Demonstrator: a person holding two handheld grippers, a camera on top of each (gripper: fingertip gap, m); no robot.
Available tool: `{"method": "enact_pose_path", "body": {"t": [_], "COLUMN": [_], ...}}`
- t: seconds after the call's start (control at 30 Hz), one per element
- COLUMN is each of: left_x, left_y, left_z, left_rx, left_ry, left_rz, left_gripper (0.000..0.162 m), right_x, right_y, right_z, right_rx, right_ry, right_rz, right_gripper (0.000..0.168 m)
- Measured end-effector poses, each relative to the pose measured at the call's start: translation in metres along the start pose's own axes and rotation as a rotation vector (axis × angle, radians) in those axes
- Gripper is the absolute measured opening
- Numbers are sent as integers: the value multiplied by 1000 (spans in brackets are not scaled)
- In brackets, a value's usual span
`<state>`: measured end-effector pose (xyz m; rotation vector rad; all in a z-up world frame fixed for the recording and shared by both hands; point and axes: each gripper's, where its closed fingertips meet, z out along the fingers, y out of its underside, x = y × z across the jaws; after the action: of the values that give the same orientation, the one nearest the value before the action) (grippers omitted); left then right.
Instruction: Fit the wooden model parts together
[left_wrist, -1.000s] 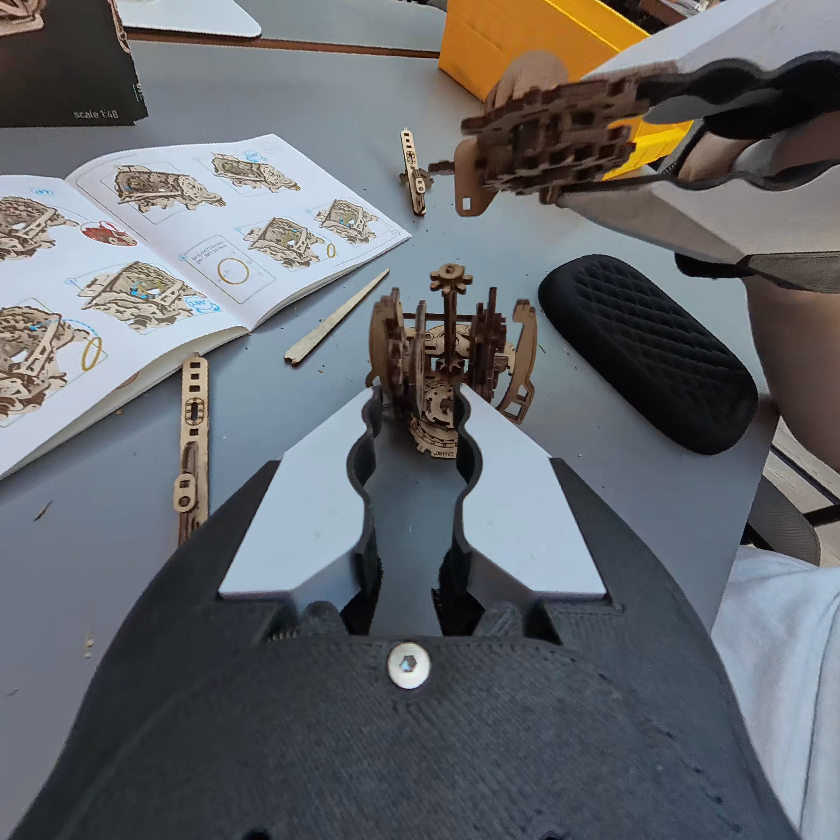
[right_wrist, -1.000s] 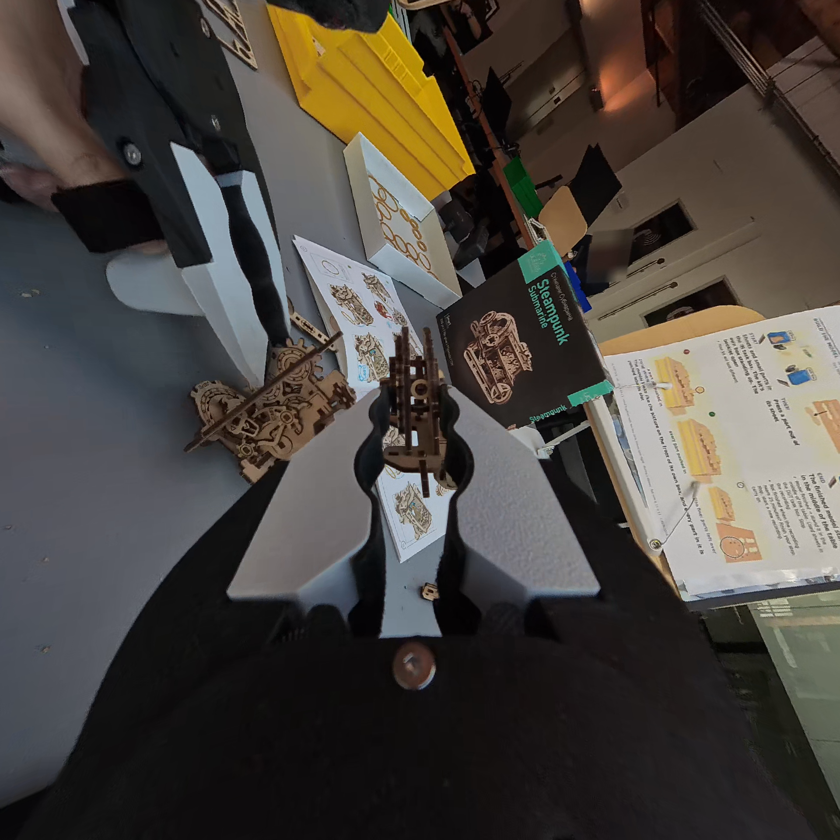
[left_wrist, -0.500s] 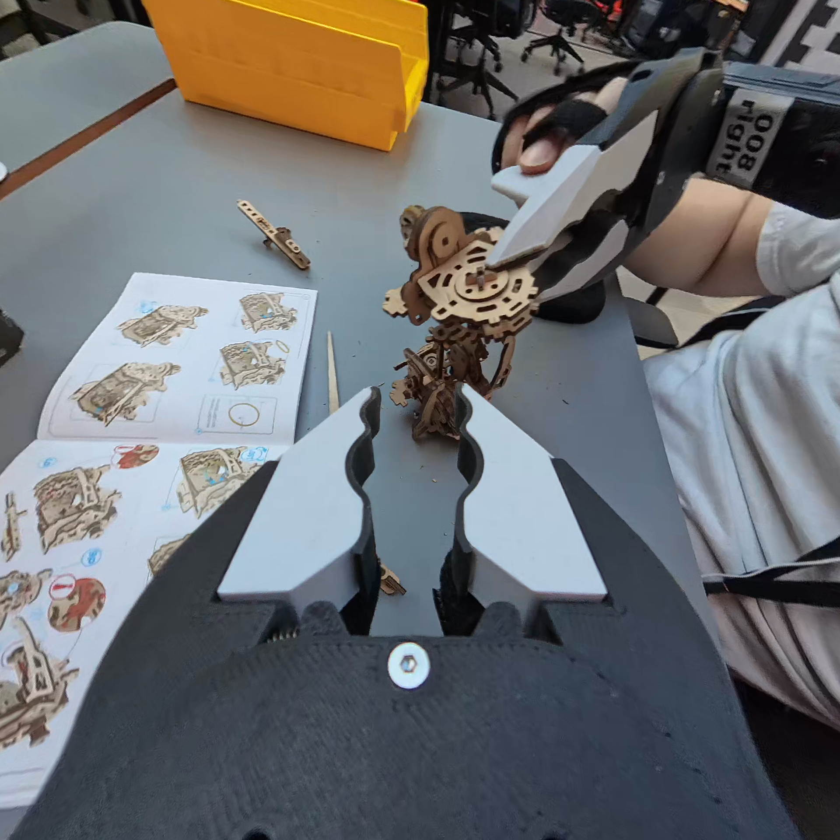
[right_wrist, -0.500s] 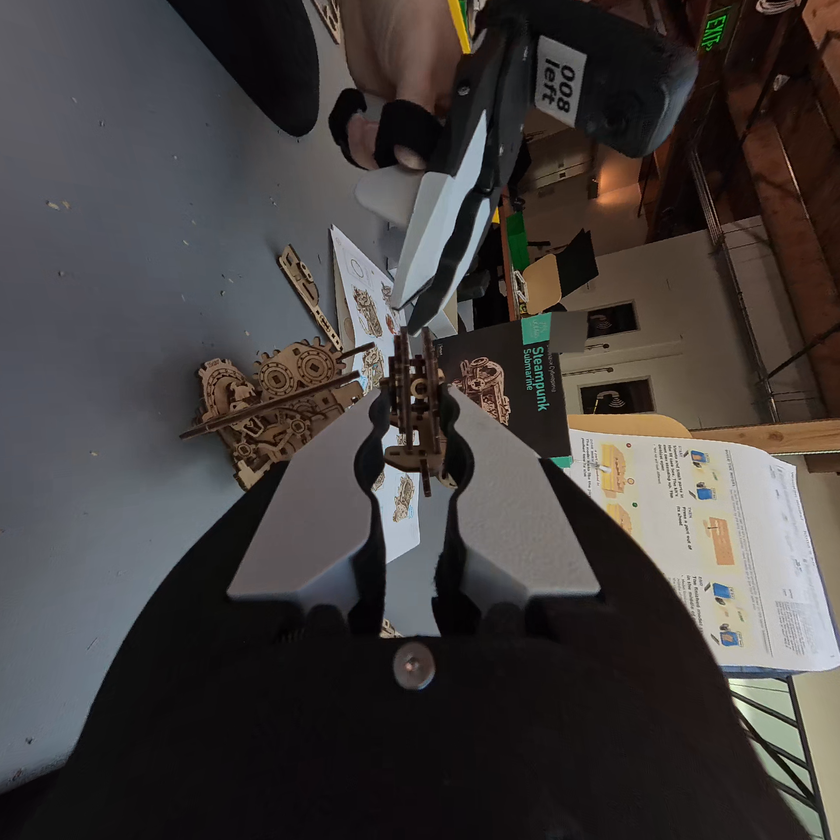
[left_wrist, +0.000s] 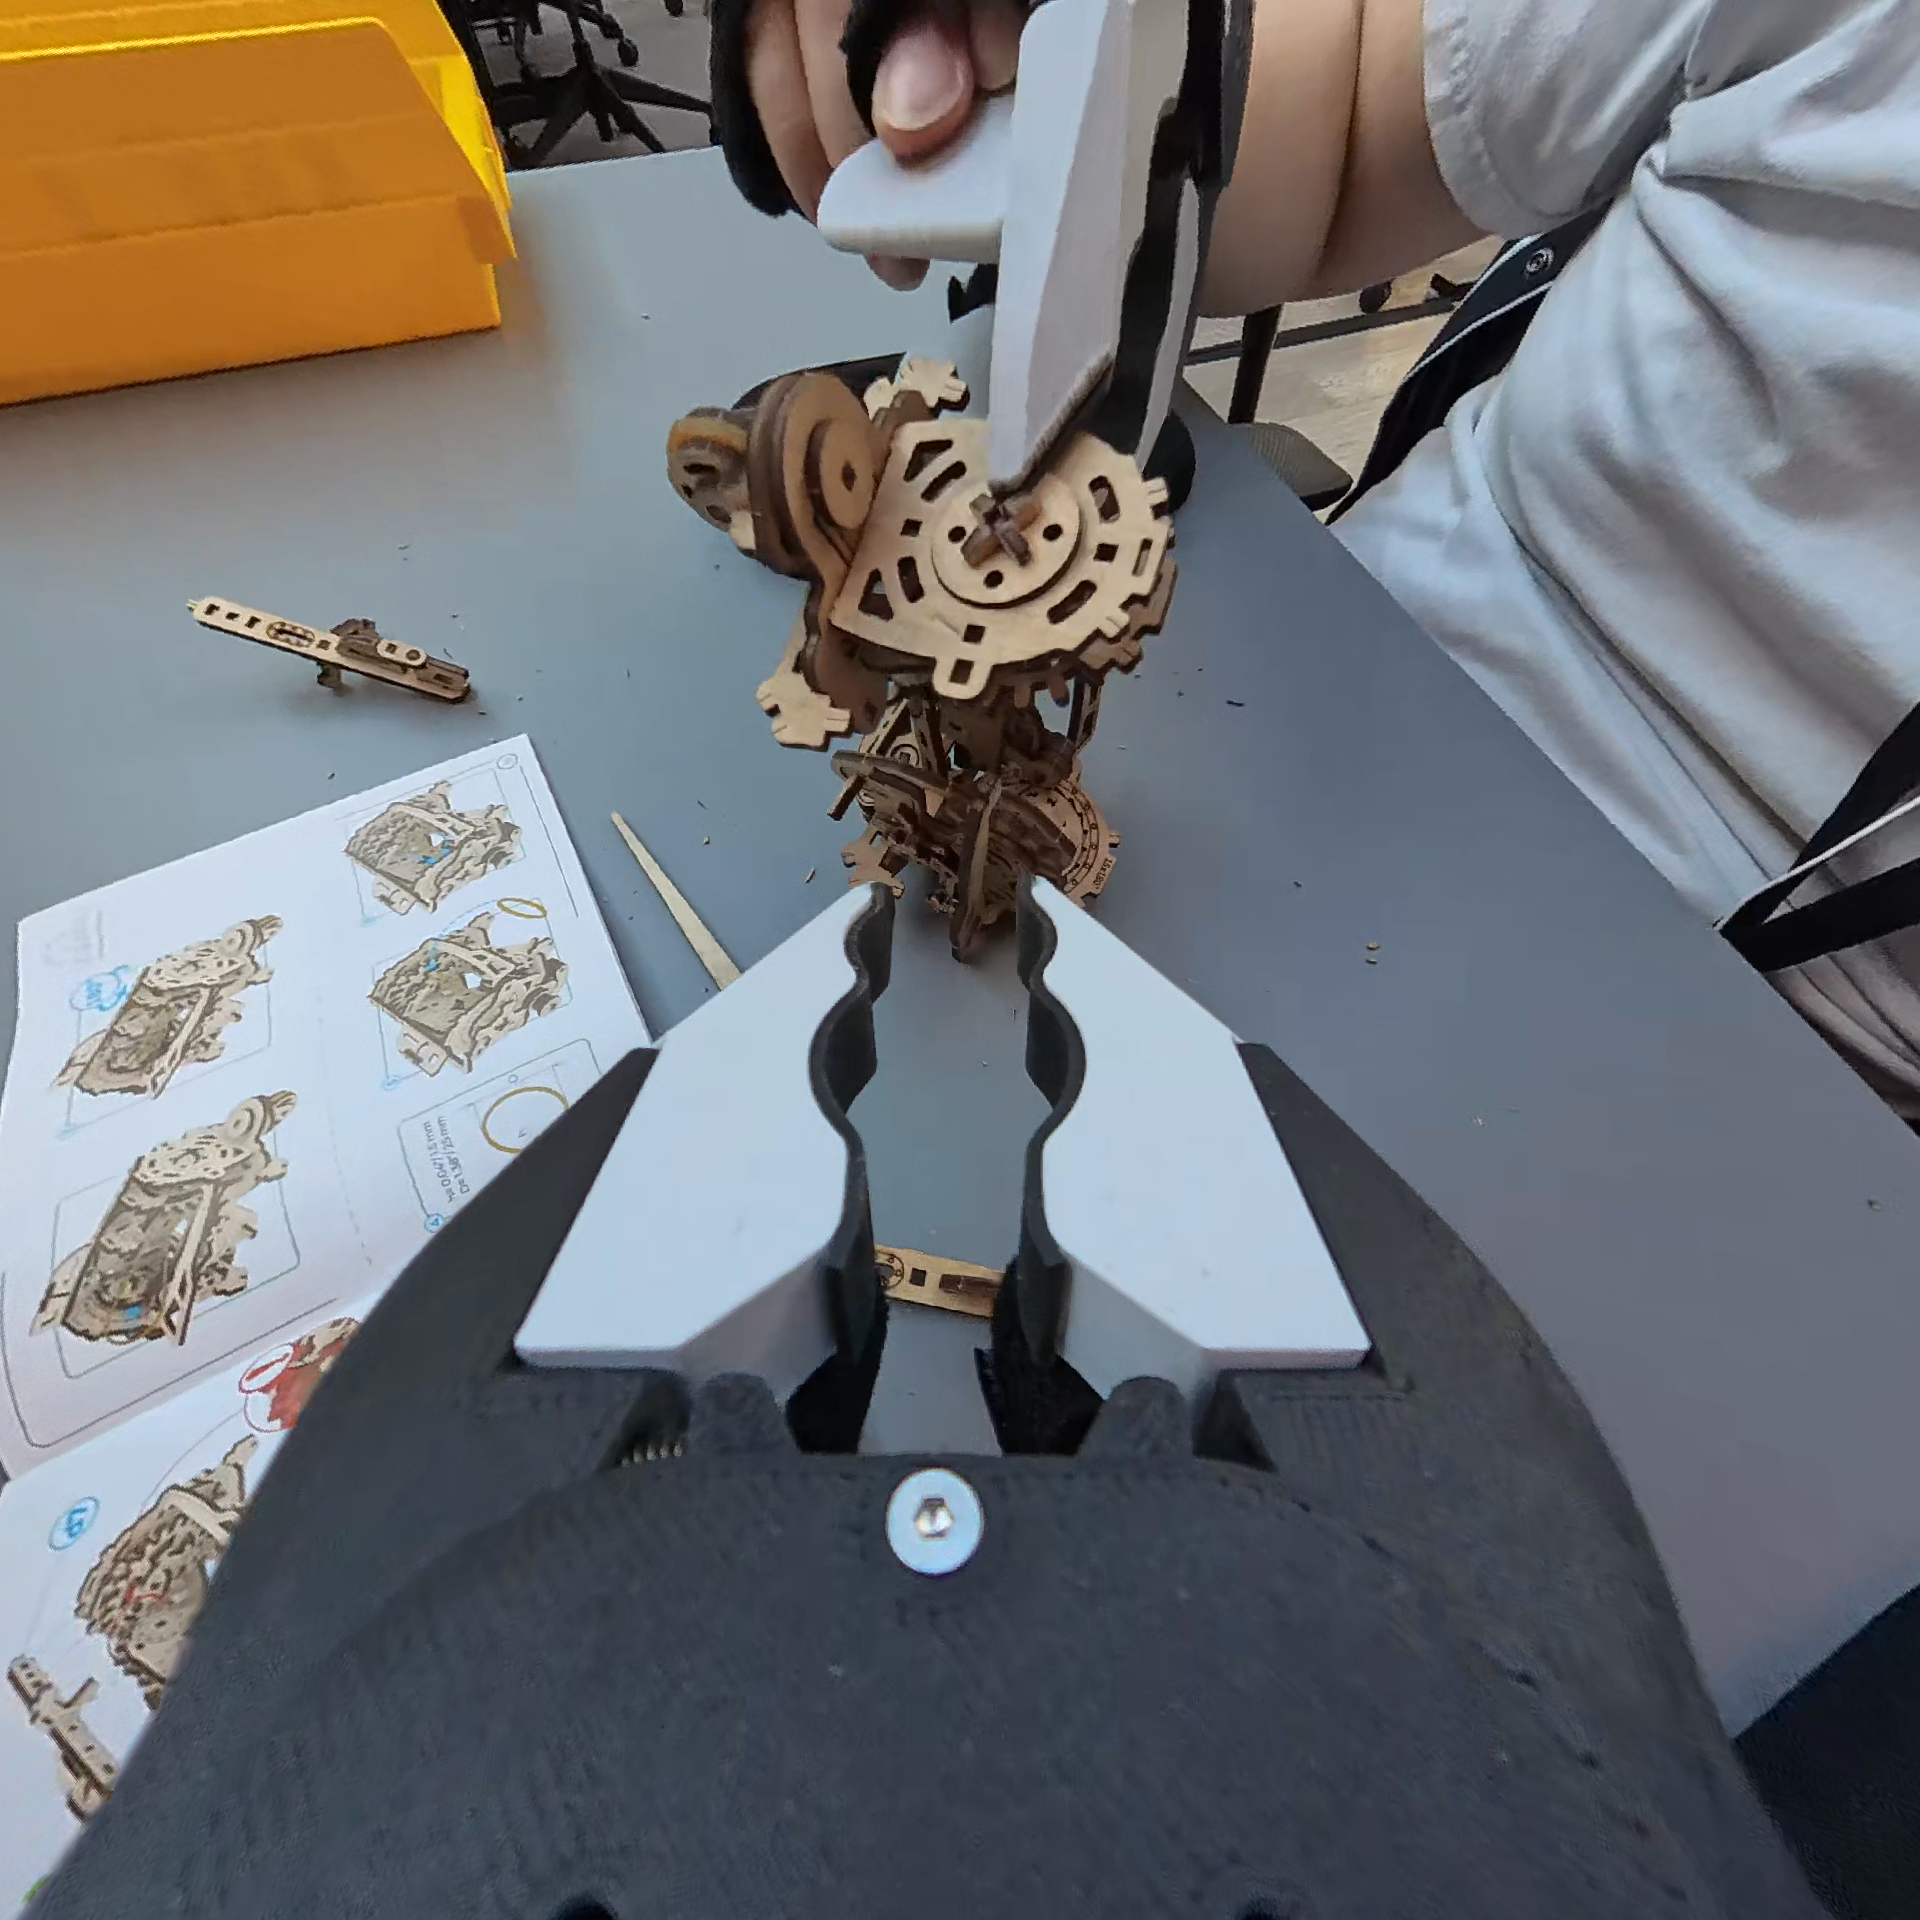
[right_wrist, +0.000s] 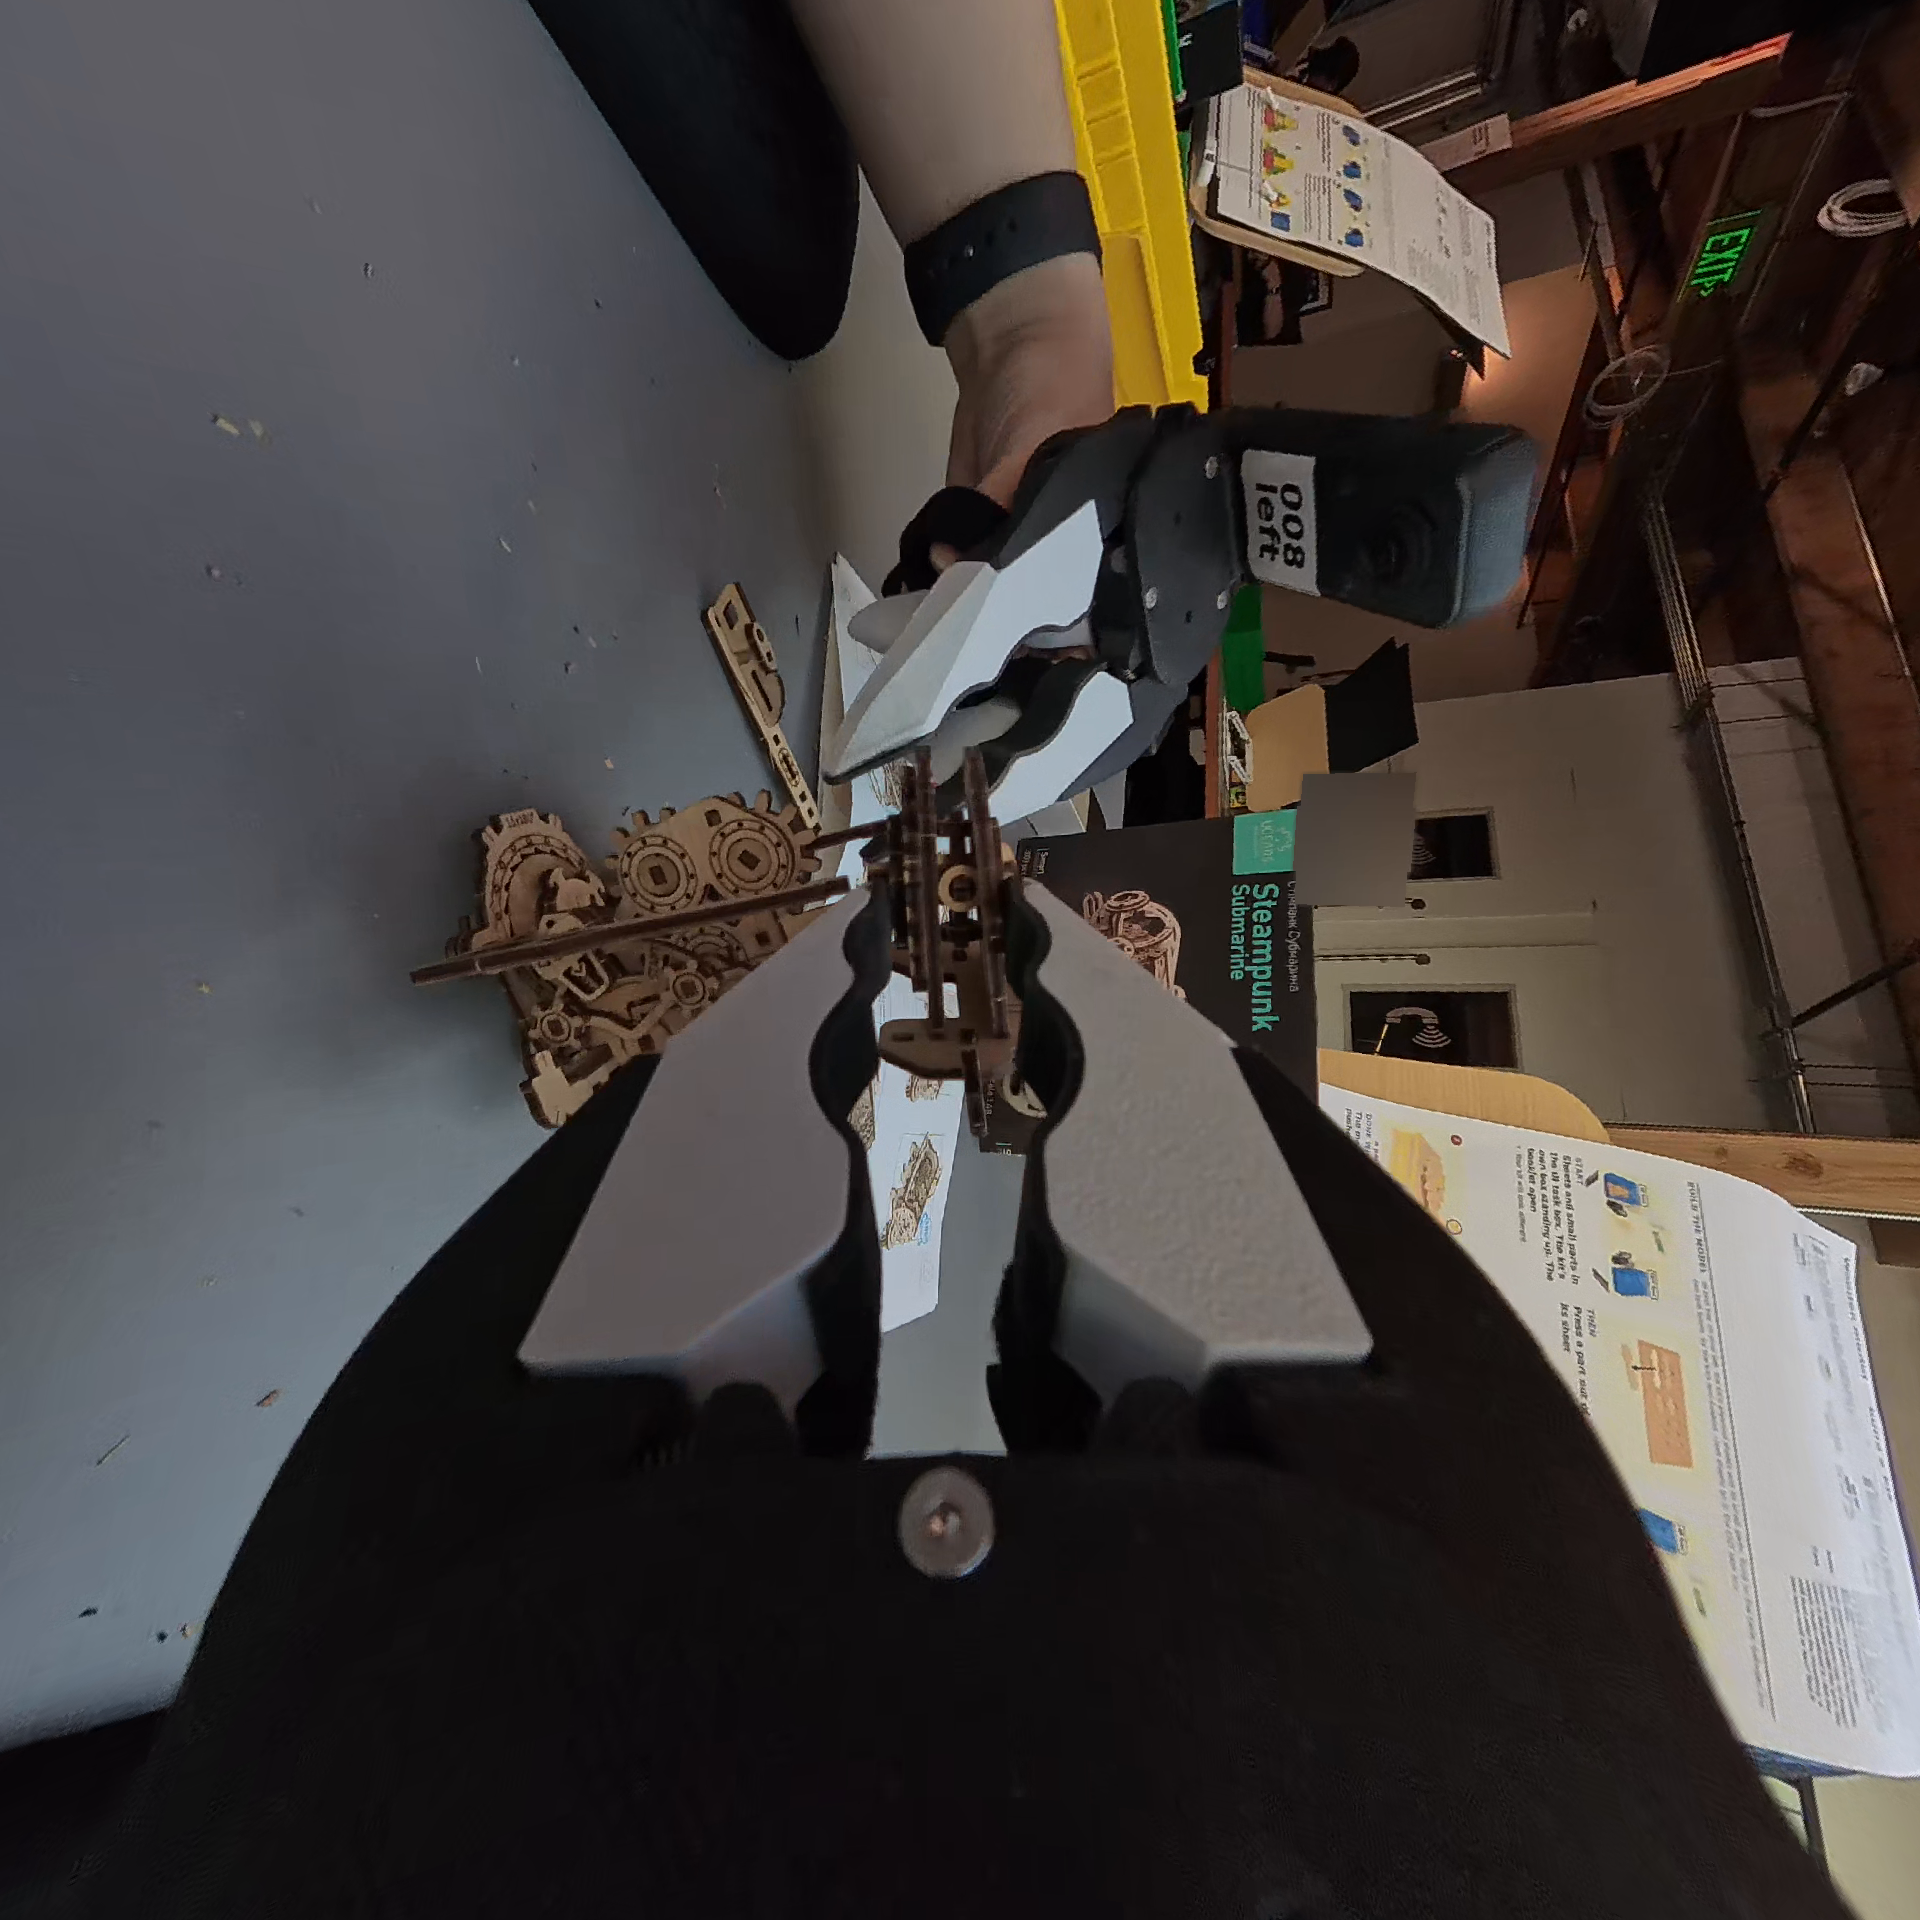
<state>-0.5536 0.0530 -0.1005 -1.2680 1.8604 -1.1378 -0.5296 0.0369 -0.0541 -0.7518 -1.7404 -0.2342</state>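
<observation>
A white sticker (right_wrist: 1280, 525) on a dark camera housing (right_wrist: 1403, 530) bears printed characters. A black box (right_wrist: 1174, 935) carries teal lettering. A green lit sign (right_wrist: 1720, 265), printed sheets (right_wrist: 1662, 1403), a booklet (left_wrist: 312, 1039) and the wooden model (left_wrist: 1081, 831) bear small writing.

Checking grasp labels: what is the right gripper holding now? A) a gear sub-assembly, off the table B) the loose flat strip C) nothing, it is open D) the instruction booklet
A: the right gripper is shut on the gear sub-assembly, held in the air above the larger wooden model on the table.
</observation>
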Motion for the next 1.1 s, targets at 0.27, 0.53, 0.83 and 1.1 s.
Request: {"method": "enact_pose_path", "body": {"t": [0.27,0.53,0.83,1.1], "left_x": [-5,-4,-4,-2], "left_y": [-6,-3,-6,-7], "left_z": [8,14,15,16], "left_rx": [44,83,124,134], "left_ry": [-31,-9,16,9], "left_rz": [109,75,44,47], "left_gripper": [11,12,3,2], "right_x": [-5,-5,-13,-16], "right_y": [-2,5,2,2], "right_z": [4,6,5,5], "right_rx": [2,-12,-49,-69], "right_ry": [-33,-78,-112,-129], "right_rz": [-50,-39,-80,-102], "right_gripper": [21,20,20,20]}}
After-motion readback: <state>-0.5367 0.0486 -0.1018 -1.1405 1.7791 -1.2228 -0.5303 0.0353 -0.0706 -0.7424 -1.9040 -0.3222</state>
